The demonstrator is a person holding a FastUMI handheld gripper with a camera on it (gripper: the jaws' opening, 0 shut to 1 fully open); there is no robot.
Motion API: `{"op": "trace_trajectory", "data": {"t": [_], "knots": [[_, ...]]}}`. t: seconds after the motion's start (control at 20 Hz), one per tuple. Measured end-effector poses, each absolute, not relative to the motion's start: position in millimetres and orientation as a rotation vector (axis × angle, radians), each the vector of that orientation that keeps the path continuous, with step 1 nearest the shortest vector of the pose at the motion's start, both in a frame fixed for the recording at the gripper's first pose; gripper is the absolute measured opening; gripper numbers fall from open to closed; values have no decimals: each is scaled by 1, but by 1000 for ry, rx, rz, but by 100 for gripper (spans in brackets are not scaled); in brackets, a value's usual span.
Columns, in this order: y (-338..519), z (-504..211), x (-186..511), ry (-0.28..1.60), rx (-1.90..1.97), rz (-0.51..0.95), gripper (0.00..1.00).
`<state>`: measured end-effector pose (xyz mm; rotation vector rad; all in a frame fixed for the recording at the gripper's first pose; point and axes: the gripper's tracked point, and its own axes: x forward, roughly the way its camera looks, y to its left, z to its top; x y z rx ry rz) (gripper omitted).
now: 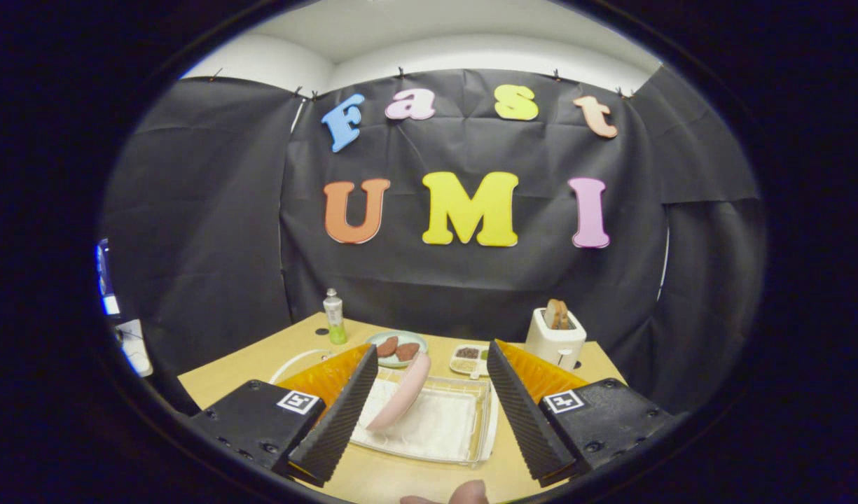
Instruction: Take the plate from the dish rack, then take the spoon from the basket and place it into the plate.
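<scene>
Wooden table (260, 364) bears rack (464, 434), toaster (555, 339), bottle (335, 318).

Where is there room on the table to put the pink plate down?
Bare table lies in front of the dish rack, under the open gripper, and left by the bottle. Behind the rack it is crowded: green plate, small dish, toaster.

Illumination is even and moderately dim, coming from overhead. The table (260, 364) is evenly lit with soft shadows. Fisheye distortion bends straight lines strongly toward the edges. The centre is sharp; the gripper (429, 399) fingers, spread wide, appear slightly soft.
</scene>
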<state>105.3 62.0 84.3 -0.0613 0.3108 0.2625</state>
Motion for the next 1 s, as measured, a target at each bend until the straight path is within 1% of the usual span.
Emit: {"op": "trace_trajectory", "data": {"t": [0.2, 0.4, 0.7, 0.9, 1.0], "knots": [[75, 76, 135, 466, -84, 283, 100], [97, 49, 159, 639, -64, 315, 100], [111, -4, 199, 870, -12, 270, 100], [114, -31, 220, 963, 14, 225, 100], [118, -44, 226, 1002, 36, 211, 97]]}}
